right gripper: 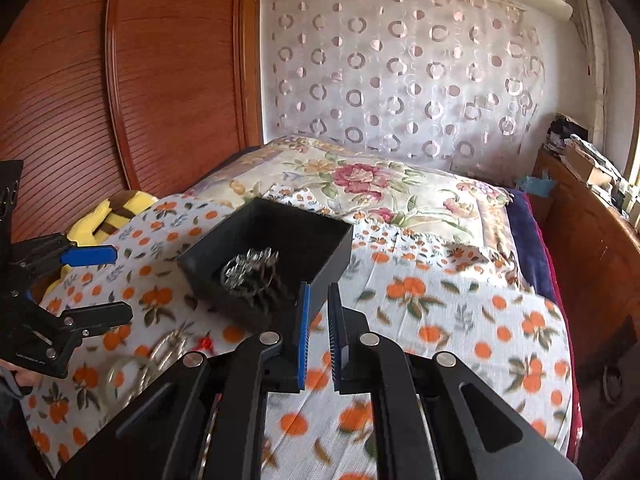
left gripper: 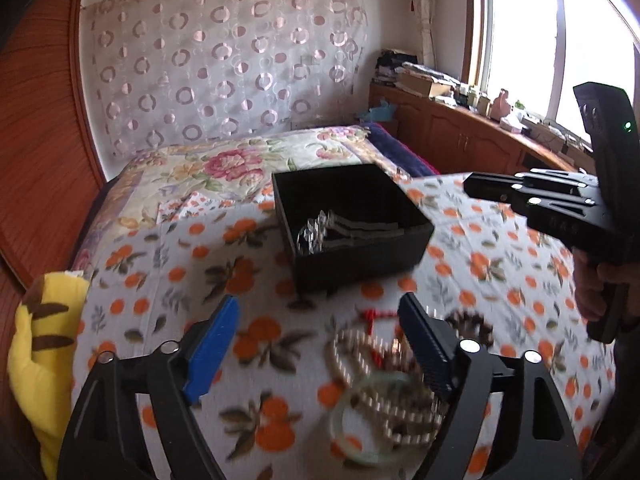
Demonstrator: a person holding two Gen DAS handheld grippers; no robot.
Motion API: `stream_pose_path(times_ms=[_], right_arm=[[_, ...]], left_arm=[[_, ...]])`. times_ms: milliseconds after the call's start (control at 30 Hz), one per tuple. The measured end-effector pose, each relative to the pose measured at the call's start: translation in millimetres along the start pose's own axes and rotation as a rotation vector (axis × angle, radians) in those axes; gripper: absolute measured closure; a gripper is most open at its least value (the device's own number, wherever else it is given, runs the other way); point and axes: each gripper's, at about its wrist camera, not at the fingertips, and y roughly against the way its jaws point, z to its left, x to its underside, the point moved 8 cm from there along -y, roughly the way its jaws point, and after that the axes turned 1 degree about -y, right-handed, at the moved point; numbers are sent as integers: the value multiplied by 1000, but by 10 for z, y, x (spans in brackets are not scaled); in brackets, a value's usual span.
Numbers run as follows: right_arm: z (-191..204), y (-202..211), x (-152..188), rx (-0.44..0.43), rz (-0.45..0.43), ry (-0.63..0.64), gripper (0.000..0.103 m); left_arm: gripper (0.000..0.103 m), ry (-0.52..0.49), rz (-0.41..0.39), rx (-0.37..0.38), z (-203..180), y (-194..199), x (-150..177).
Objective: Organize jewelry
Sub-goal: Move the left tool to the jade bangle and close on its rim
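A black open box (left gripper: 360, 264) stands on the orange-print sheet, with a clear crystal bracelet (left gripper: 316, 232) and a dark strap inside. My left gripper (left gripper: 318, 300) is open, its blue pads spread wide just above a blurred heap of jewelry: pale beaded bracelets (left gripper: 372, 364), a green bangle (left gripper: 360, 440), a red cord (left gripper: 372, 316) and a dark bead bracelet (left gripper: 472, 324). Nothing lies between its pads. My right gripper (right gripper: 318, 292) is shut and empty, hovering near the box (right gripper: 332, 268) at its right corner. The right wrist view shows the left gripper (right gripper: 122, 284) at the left.
A yellow plush toy (left gripper: 44, 344) lies at the sheet's left edge. A floral quilt (left gripper: 224, 164) covers the bed behind the box. A wooden wardrobe (right gripper: 160, 80) stands left, and a cluttered wooden cabinet (left gripper: 460, 132) runs under the window on the right.
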Motion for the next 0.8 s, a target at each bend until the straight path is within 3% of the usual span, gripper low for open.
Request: stream_pose_path(times_ms=[167,300,533,800], right_arm=[[161,157,253,6,13,-13,93],[250,331,496,-3,19,-34,81],[431,500,935,-21,60,-56,81],[623,690,1239,-45,73,-46,78]], left_arm=[[13,-18,35,-36,46,25,261],[13,-2,65,-48,100,38,454],[12,46,114,-40,183,32,687],[9,35,183,-62,191,-136,814]])
